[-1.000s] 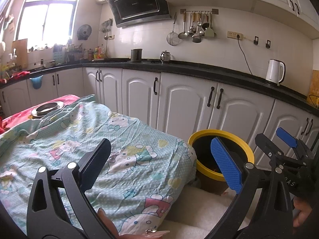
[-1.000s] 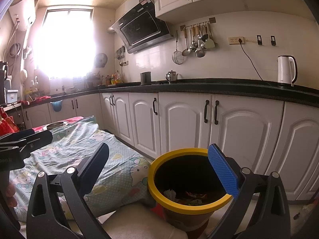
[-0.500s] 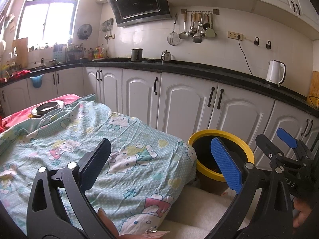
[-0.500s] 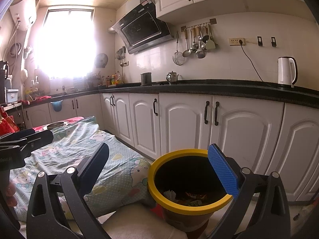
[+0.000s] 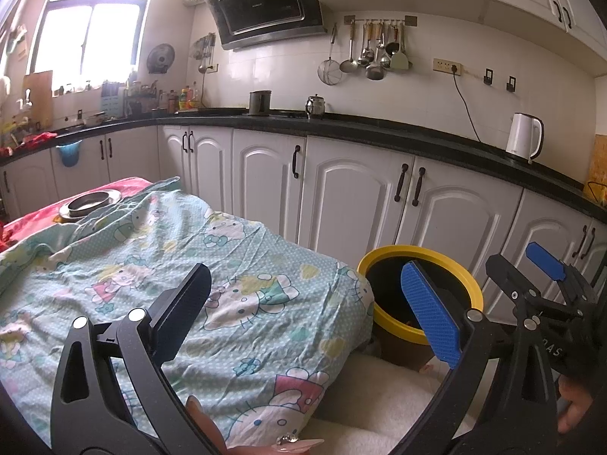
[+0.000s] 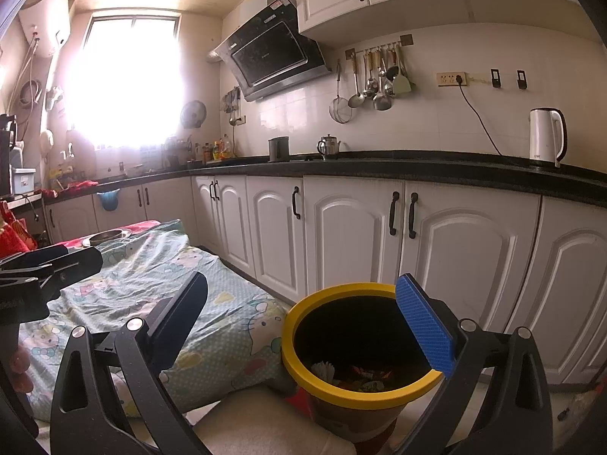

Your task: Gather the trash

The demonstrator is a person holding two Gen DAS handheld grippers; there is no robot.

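A yellow-rimmed trash bin [image 6: 337, 390] stands on the floor by the white cabinets, with scraps of trash [image 6: 364, 375] lying at its bottom. My right gripper [image 6: 303, 326] hovers open just above and in front of the bin, nothing between its fingers. In the left wrist view the same bin [image 5: 447, 265] sits to the right of a table under a cartoon-cat cloth [image 5: 189, 265]. My left gripper [image 5: 307, 311] is open and empty over the cloth's near corner. The right gripper [image 5: 546, 276] shows at the far right of that view.
White cabinets [image 6: 349, 235] under a black counter [image 6: 417, 167] run along the back. A kettle [image 6: 546, 136] stands on the counter. A metal dish [image 5: 89, 203] rests on red cloth at the table's far end. A pale cushion [image 5: 379, 398] lies below.
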